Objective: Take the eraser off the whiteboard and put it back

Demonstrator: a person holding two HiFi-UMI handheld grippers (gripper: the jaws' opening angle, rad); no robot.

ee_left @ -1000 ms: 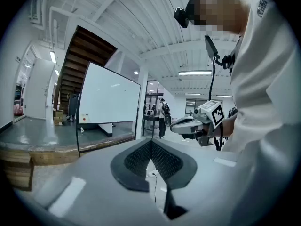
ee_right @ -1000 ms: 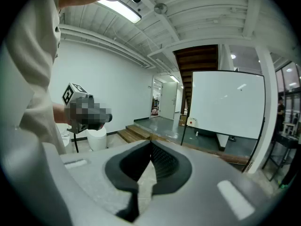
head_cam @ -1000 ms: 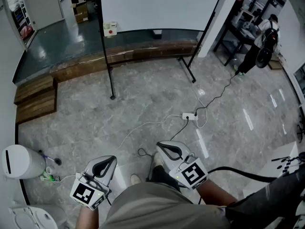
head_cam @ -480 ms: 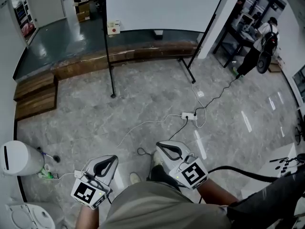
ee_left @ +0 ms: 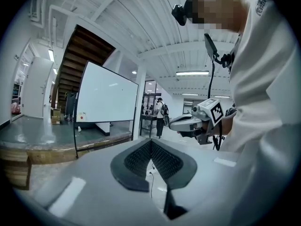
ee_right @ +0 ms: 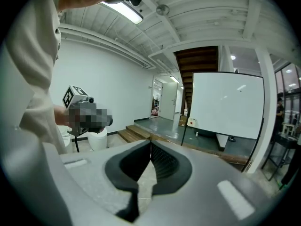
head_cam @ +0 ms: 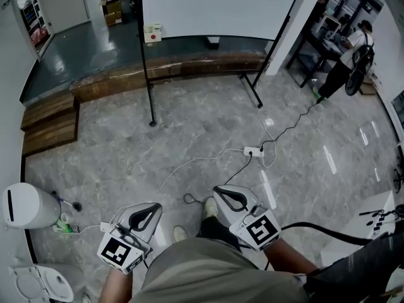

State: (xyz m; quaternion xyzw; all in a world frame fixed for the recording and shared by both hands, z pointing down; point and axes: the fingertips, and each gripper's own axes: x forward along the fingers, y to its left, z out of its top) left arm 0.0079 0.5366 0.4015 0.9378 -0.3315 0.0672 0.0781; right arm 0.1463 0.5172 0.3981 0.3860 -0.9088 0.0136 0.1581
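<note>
the left gripper (head_cam: 144, 213) and the right gripper (head_cam: 228, 198) are both closed on nothing, low at the waist. the eraser (head_cam: 151, 33) (i think the small white block) sits at the lower left corner of the whiteboard (head_cam: 221, 5), well apart. walking there, a foot could catch the cables (head_cam: 189, 166) near the power strip (head_cam: 252, 151), or the wooden step (head_cam: 189, 65). the floor left of the stand leg (head_cam: 146, 74) is more open.

Readable text, numbers, brands: none. Square black-and-white coded markers (head_cam: 118, 251), bearing no characters: one on left gripper (head_cam: 150, 208), one on right gripper (head_cam: 219, 192).
</note>
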